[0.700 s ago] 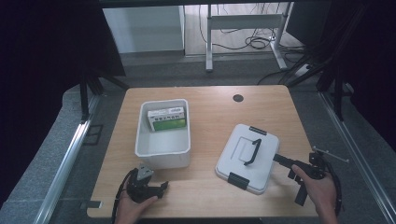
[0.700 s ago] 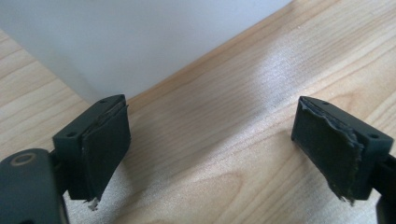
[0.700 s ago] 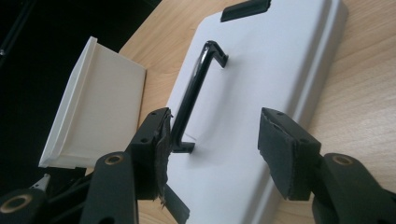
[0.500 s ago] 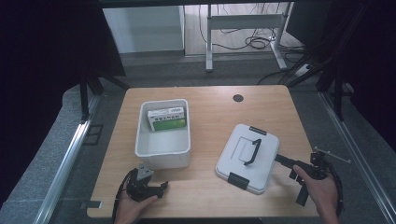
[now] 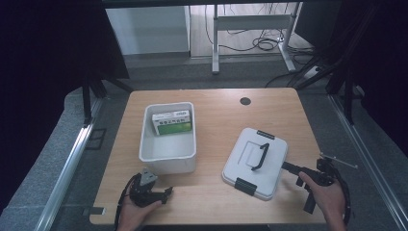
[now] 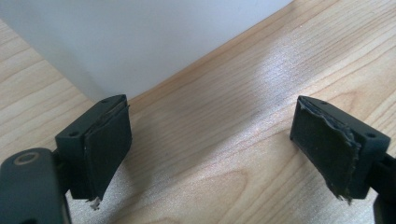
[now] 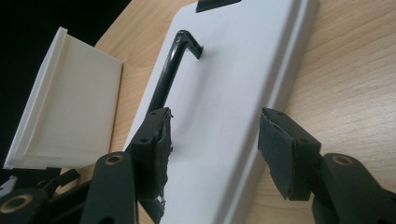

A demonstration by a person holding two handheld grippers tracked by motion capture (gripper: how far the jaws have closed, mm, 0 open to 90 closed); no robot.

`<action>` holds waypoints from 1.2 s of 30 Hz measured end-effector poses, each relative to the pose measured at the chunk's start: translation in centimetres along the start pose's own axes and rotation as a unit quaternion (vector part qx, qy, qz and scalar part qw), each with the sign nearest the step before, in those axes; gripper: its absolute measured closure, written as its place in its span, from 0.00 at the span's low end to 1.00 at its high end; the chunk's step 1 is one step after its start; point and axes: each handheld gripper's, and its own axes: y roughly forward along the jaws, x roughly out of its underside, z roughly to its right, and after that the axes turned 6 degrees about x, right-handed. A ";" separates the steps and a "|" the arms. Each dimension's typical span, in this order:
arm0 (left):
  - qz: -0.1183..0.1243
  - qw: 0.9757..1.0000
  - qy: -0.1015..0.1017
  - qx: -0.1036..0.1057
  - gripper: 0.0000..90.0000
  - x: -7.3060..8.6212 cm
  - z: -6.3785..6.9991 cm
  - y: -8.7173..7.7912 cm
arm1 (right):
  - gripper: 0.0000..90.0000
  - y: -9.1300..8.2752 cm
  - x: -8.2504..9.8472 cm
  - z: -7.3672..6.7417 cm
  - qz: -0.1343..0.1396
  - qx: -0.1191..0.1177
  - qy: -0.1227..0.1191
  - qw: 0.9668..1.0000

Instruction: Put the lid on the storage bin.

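A white open bin (image 5: 168,156) stands left of centre on the wooden table, with a green and white box (image 5: 172,122) lying at its far end. Its grey-white lid (image 5: 243,168), with a black handle (image 5: 260,156) and black clips, lies flat to the right. My left gripper (image 5: 168,192) rests near the front edge just below the bin, open, with bare wood between its jaws (image 6: 224,135); the bin wall (image 6: 140,42) is close ahead. My right gripper (image 5: 285,167) points at the lid's right edge, open; its jaws (image 7: 215,140) straddle that edge of the lid (image 7: 233,84), touching nothing.
A small black round hole (image 5: 245,101) marks the table's far side. Metal rails (image 5: 67,163) run along both sides of the table. A desk frame and cables (image 5: 255,43) stand on the floor behind.
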 end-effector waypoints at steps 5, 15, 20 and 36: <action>0.000 1.000 -0.001 -0.001 0.14 0.0 0.0 0.0 | 0.49 0.1 0.0 0.2 -0.004 0.001 0.004 1.000; 0.000 1.000 -0.001 -0.001 0.14 0.1 0.0 0.0 | 0.49 0.3 0.0 0.1 -0.007 0.000 0.001 1.000; 0.000 1.000 -0.001 -0.001 0.14 0.1 0.1 0.0 | 0.49 0.1 -0.2 0.3 -0.001 0.001 0.006 1.000; 0.001 1.000 0.001 0.001 0.14 0.2 0.1 -0.1 | 0.49 -0.3 -0.6 0.4 0.014 -0.010 0.014 1.000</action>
